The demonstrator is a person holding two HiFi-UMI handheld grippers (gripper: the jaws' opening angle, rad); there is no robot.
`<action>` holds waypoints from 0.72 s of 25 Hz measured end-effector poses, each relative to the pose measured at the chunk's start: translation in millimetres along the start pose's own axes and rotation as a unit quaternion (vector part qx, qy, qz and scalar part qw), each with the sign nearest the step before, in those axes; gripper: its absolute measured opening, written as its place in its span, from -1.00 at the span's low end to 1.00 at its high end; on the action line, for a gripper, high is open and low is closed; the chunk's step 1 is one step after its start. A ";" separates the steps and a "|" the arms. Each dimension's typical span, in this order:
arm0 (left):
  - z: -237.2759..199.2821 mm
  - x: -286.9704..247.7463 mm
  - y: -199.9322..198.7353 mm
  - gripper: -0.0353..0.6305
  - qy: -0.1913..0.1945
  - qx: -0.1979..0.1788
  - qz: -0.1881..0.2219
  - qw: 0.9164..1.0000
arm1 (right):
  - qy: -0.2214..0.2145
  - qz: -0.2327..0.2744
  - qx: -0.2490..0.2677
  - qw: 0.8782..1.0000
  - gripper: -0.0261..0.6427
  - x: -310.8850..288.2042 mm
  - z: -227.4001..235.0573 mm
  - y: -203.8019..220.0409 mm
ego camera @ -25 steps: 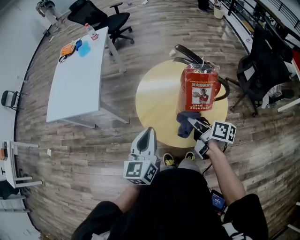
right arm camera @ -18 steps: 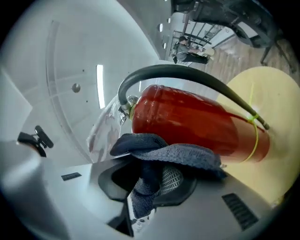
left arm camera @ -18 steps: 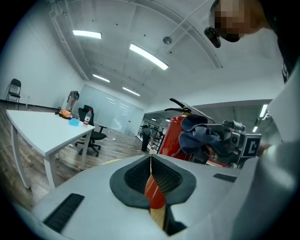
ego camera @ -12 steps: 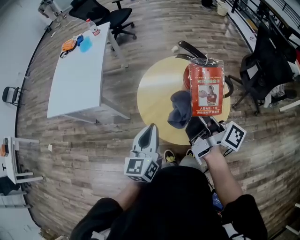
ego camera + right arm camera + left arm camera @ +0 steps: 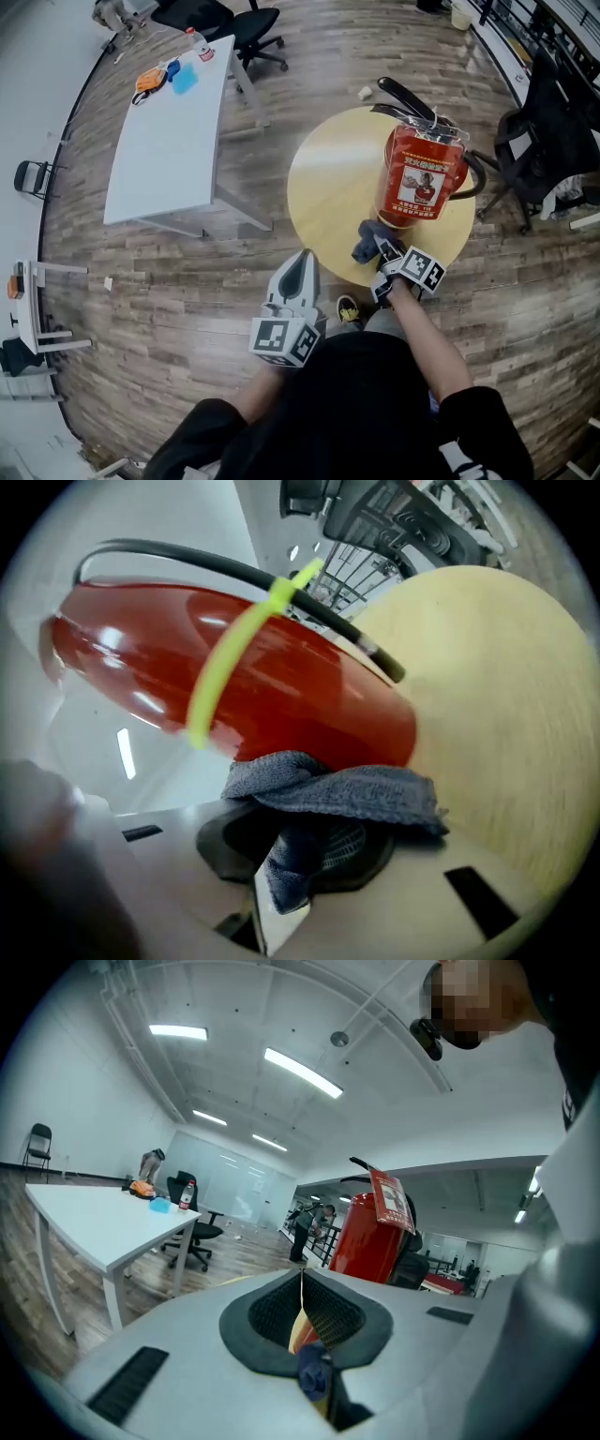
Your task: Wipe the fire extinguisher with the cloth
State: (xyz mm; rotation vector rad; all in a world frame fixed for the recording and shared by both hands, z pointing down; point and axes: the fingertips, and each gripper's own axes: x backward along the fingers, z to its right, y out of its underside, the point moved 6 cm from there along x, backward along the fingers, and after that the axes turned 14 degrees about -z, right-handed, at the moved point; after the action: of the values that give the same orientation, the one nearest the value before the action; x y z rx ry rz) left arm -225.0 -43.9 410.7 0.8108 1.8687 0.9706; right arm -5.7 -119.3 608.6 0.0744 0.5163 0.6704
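Low against the fire extinguisher [image 5: 422, 183], which stands on the round desk [image 5: 328, 187], the right hand-held gripper [image 5: 382, 251] is clenched on the cloth [image 5: 366, 240], and the step in hand looks like wiping near the base. The left hand-held gripper [image 5: 298, 264] hangs clenched and empty off the desk's near edge. The next stroke likely calls for dragging the cloth up or around the red body under steady pressure.

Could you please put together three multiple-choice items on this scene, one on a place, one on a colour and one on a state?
1. Where does the fire extinguisher stand?
A. on the floor
B. on the round yellow table
C. on a chair

2. What colour is the cloth?
A. white
B. grey-blue
C. yellow

3. How is the right hand-held gripper?
A. open and empty
B. shut on nothing
C. shut on the cloth

Answers:
1 B: the head view shows its base on the tabletop.
2 B: it looks grey-blue in the head view and the right gripper view.
3 C: the right gripper view shows cloth pinched between its jaws.
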 end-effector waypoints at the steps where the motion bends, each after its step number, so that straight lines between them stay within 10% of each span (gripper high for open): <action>1: -1.4 2.2 0.8 -0.82 -0.002 0.001 0.001 1.000 | 0.022 -0.013 0.009 1.000 -0.62 -0.7 17.0 1.6; 12: -4.5 5.2 9.5 -0.82 -0.001 0.012 -0.001 1.000 | 0.142 -0.076 0.294 0.942 -0.62 74.1 -7.5 -63.5; 18: 13.1 -12.5 3.4 -0.82 0.033 0.000 -0.002 0.999 | 0.139 -0.049 0.530 0.835 -0.63 150.6 -172.2 -104.1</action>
State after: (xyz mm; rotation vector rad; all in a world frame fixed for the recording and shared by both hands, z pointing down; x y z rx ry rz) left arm -207.4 -48.5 414.1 0.7845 1.9259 1.0055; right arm 71.4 -125.9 369.4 1.0052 1.1247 0.2187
